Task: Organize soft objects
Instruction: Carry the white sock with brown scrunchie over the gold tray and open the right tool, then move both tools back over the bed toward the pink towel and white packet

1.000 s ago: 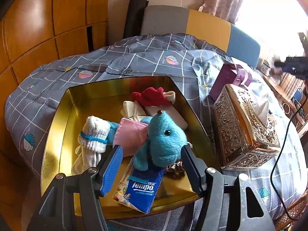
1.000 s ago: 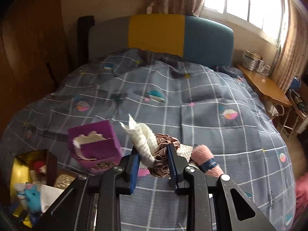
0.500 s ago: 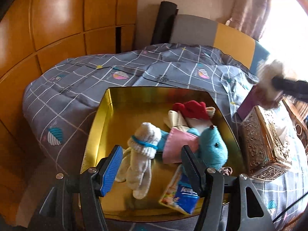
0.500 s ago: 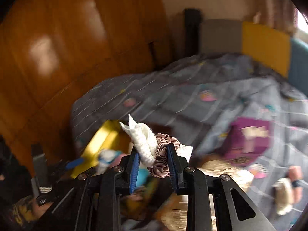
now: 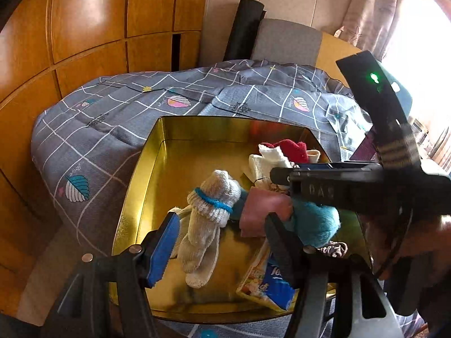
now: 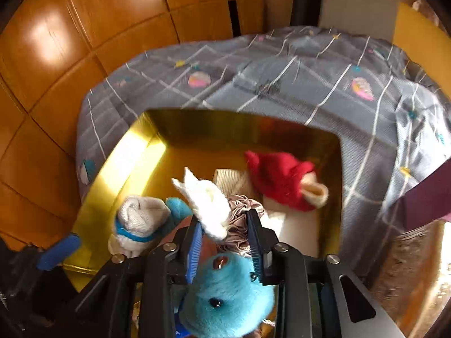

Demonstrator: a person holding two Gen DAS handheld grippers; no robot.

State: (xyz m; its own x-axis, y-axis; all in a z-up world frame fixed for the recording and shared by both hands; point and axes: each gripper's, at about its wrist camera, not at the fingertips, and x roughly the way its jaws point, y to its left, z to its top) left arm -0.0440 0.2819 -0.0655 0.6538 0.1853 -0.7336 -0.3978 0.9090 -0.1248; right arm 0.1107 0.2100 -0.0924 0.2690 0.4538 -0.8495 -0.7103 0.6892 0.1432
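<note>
Two grippers: right gripper clamps white sock and scrunchie; left gripper gapes empty; tissue pack reads "Te".

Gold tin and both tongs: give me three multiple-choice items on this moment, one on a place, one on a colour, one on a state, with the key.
1. Where is the red plush?
A. inside the gold tin
B. on the bedspread
C. in the left tongs

2. What colour is the band around the rolled white sock?
A. red
B. blue
C. yellow

3. What are the right tongs doing?
A. open, empty
B. shut on a tissue pack
C. shut on a white cloth and scrunchie

Key: 1 A, it lies near the tin's far corner; 2 B, a blue ring circles the sock; 3 C, the bundle sits pinched between the pads above the tin.
</note>
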